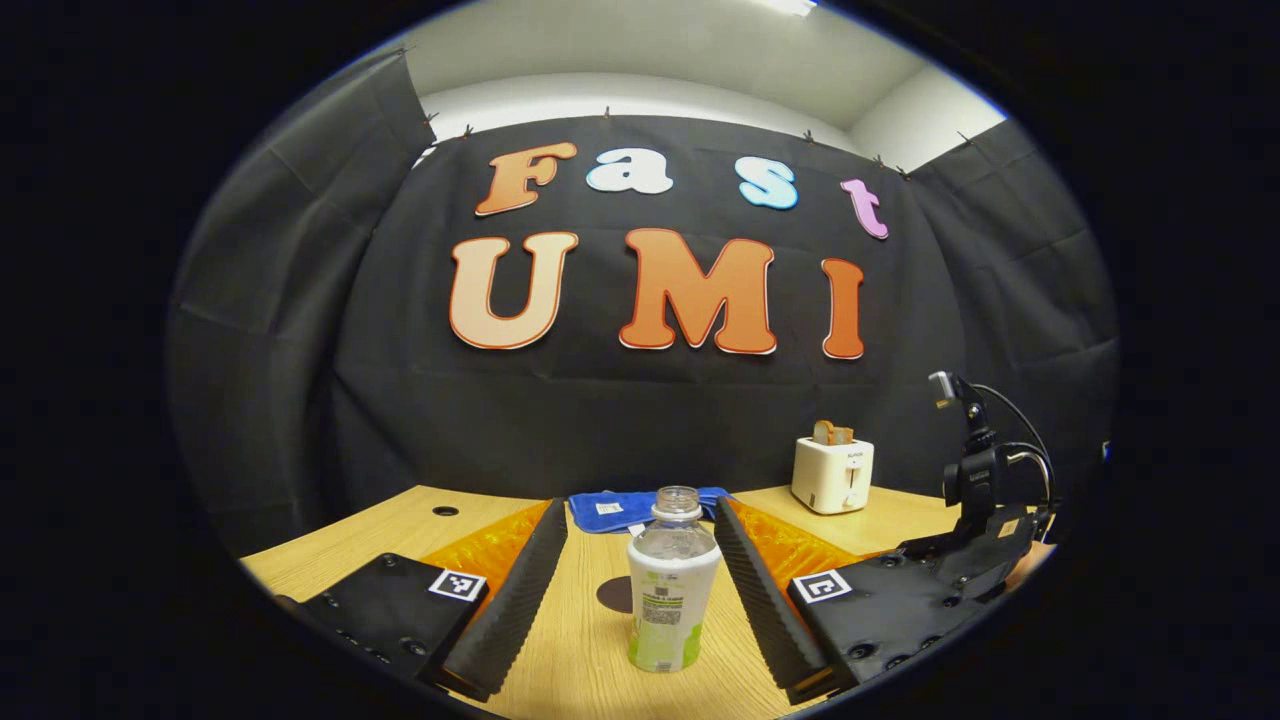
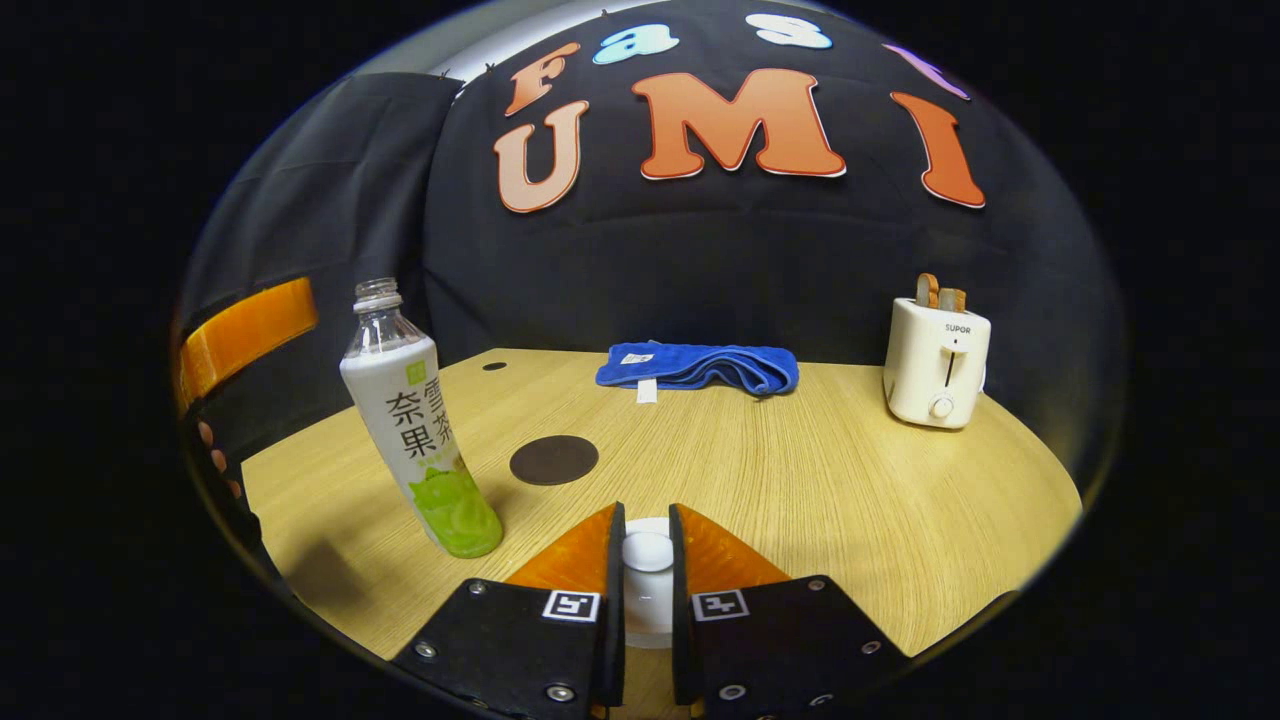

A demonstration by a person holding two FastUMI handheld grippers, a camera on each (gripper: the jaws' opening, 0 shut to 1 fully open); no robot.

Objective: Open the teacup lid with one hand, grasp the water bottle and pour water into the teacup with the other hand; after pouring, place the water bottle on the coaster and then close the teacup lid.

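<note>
An uncapped water bottle (image 1: pixel 672 590) with a white and green label stands on the table between the fingers of my left gripper (image 1: pixel 640 515), which is open and not touching it. The dark round coaster (image 1: pixel 612 594) lies just behind the bottle. In the right gripper view, my right gripper (image 2: pixel 647 516) is shut on the white knob of the teacup lid (image 2: pixel 648 555); the cup beneath is mostly hidden by the fingers. The bottle (image 2: pixel 415 430) stands to the left there, with the coaster (image 2: pixel 553 460) beyond it.
A folded blue cloth (image 2: pixel 700 368) lies at the back of the wooden table (image 2: pixel 850 500). A white toaster (image 2: pixel 937 365) with bread stands at the back right. The left gripper (image 2: pixel 245 335) and a hand show at the far left; the right gripper (image 1: pixel 950 570) appears at the right.
</note>
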